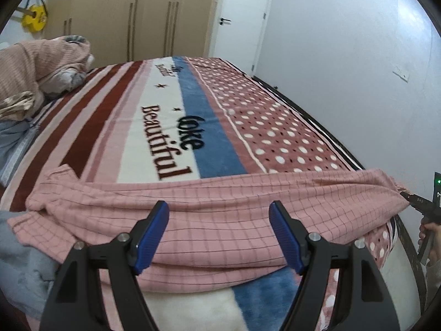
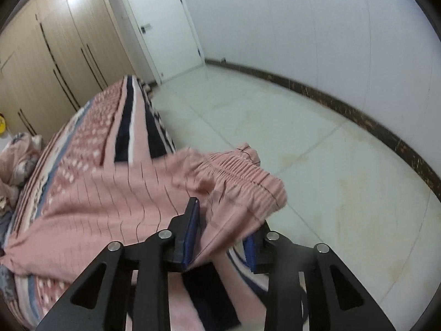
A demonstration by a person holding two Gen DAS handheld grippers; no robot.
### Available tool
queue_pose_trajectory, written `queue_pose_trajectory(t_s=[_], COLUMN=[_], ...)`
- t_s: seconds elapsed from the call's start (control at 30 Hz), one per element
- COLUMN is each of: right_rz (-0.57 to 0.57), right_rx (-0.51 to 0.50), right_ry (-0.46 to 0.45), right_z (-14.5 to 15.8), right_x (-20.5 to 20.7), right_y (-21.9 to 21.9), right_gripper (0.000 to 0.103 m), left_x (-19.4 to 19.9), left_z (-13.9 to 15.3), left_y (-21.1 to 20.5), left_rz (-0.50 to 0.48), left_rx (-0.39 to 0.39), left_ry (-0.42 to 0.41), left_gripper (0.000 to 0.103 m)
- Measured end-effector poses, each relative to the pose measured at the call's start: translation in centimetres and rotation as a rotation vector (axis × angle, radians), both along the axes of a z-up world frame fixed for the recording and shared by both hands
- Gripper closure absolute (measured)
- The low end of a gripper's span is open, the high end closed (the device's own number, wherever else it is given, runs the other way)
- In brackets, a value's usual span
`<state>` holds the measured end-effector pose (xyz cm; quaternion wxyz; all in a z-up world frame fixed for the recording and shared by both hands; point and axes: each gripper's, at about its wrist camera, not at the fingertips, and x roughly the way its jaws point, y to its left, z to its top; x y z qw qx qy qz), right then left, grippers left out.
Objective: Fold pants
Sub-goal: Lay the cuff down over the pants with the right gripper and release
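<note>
Pink checked pants lie stretched across the near end of the bed, on a striped and dotted blanket. My left gripper hovers just above the middle of the pants, open, with nothing pinched. At the far right edge my right gripper sits at the end of the pants. In the right wrist view the gathered waistband hangs past the bed's edge. My right gripper has its jaws parted, and cloth drapes loosely between them and over one finger.
A heap of pink and grey bedding sits at the bed's far left, and grey cloth lies at the near left. A wardrobe and a white door stand behind. Pale tiled floor runs along the bed's right side. A hand holds the right gripper.
</note>
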<state>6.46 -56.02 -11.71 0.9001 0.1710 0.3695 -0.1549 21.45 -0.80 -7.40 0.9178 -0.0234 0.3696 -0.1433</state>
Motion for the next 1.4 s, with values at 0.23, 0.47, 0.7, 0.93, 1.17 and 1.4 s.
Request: queue_pose_trajectory(t_s=[0.23,0.47,0.7,0.93,1.17,1.4], right_rz=[0.091,0.565,0.882,1.008,0.937,0.830], right_rx=[-0.174,-0.151,-0.159,-0.175,-0.291,-0.322], right_ry=[0.028,-0.061,0.096,0.192,0.093,0.106], right_z=[3.0,5.6,2.0,0.0,1.3,1.1], right_x=[-2.3,5.3,14.5,15.0,13.4,16.1], right_y=[3.6,8.8,14.6,15.5,15.7,16.5], right_gripper=[0.049,0.047,0.046,0.087,0.097,0.090], left_x=[2.0,5.7,8.7,9.6,9.8,11.1], left_z=[-0.7,-1.8,-3.8,-5.9,-6.2,-6.1], left_y=[-4.3,-9.9,-14.3,-14.8,-13.9,-13.2], left_rz=[-0.126,-0.355,-0.511,-0.517,-0.497,-0.448], left_rx=[0.013,0.034,0.064,0.081,0.091,0.132], left_ry=[0.020,0.034,0.075,0.129,0.158,0.153], left_gripper=[0.032,0.032,0.032,0.033,0.050,0.069])
